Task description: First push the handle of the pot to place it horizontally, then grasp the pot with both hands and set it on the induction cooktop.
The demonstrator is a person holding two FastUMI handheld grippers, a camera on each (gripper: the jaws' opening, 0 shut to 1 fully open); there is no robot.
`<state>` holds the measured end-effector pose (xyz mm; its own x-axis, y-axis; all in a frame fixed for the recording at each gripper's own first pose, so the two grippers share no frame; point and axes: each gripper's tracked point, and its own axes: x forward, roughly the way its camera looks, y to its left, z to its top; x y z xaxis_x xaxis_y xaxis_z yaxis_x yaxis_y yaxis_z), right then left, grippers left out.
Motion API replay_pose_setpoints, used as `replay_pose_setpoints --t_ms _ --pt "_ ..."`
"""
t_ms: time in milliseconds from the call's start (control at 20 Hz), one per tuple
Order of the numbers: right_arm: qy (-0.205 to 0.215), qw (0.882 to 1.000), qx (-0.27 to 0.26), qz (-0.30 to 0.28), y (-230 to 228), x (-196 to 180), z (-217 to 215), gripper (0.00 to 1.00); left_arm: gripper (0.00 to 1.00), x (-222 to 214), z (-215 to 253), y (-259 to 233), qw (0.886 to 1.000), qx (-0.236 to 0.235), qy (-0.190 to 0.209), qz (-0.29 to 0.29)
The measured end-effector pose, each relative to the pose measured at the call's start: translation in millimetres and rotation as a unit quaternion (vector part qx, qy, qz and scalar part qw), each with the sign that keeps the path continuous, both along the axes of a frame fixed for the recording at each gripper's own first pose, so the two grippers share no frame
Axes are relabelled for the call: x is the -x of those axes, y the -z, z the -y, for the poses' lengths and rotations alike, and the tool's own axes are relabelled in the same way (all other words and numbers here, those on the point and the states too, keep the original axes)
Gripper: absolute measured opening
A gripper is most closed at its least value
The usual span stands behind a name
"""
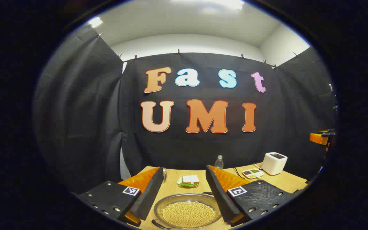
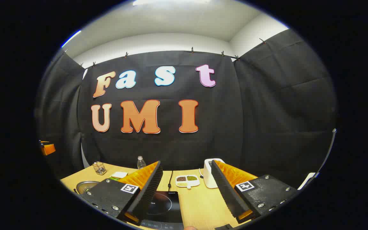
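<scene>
Pot point(image 1: 187, 210) of yellow beans on the wooden worktop point(image 1: 286, 180) below the left gripper point(image 1: 184, 191), jaws open, right gripper point(image 2: 186, 188) above the induction cooktop point(image 2: 164, 204), jaws open.

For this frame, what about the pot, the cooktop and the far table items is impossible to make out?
- Pot, left gripper view: near rim cut off by the picture edge; handle direction unclear.
- Cooktop, right gripper view: left part hidden behind a finger; front cut off.
- Divided dish: contents too small to identify.

Pot point(image 1: 188, 210) lies left of the cooktop point(image 2: 164, 204), sandwich point(image 1: 188, 181) behind it.
</scene>
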<state>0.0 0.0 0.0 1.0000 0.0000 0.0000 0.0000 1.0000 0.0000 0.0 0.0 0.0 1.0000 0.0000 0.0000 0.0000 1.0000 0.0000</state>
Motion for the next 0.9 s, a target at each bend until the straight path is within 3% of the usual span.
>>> replay_pose_setpoints --t_ms 900 --pt "-0.008 1.0 0.016 -0.007 0.6 -17.4 -14.1 0.95 0.84 -21.0 -11.5 -41.8 0.999 -0.004 -0.015 0.038"
